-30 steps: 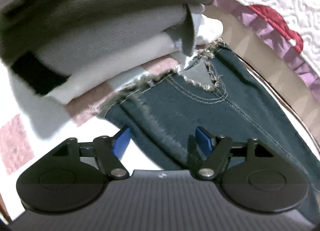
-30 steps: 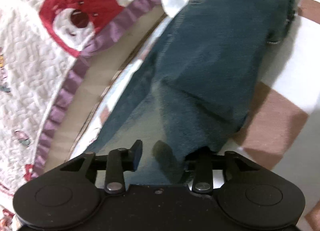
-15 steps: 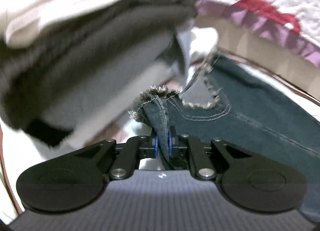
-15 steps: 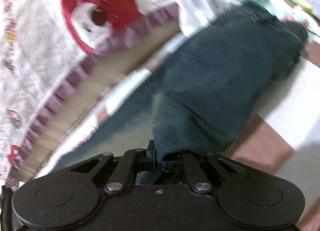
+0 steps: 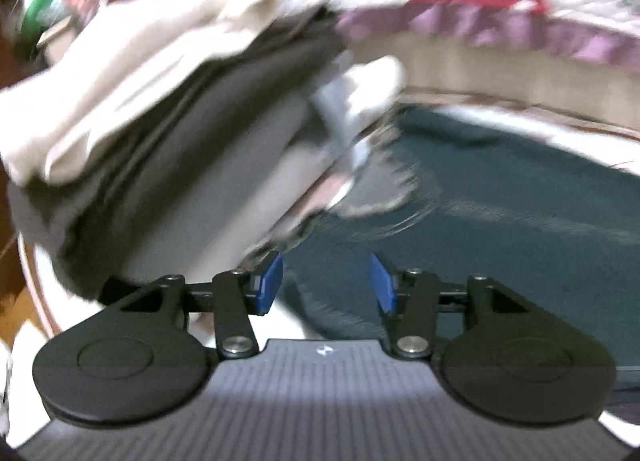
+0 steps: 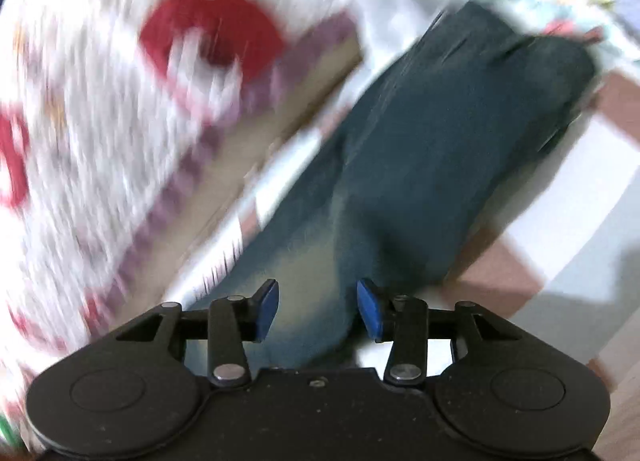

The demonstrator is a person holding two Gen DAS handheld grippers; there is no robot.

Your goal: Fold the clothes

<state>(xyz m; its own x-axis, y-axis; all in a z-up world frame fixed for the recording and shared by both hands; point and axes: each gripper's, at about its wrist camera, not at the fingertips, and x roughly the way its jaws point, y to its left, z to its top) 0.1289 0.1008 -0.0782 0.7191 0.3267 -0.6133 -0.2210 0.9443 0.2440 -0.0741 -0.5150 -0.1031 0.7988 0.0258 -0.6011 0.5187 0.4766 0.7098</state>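
Lying flat, the jeans (image 6: 420, 165) run lengthwise away from both claws (frayed hem beside the folded stack (image 5: 168, 149)); left gripper (image 5: 326, 283) and right gripper (image 6: 318, 311), just opening, hover part-open, gripping nothing, equally near.

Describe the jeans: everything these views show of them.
The jeans are dark blue-green denim with a faded patch, lying stretched along a pink-and-white checked cloth. A frayed, torn edge sits beside a stack of folded clothes. Both claws, left and right, stand open over the denim; blur hides any contact.
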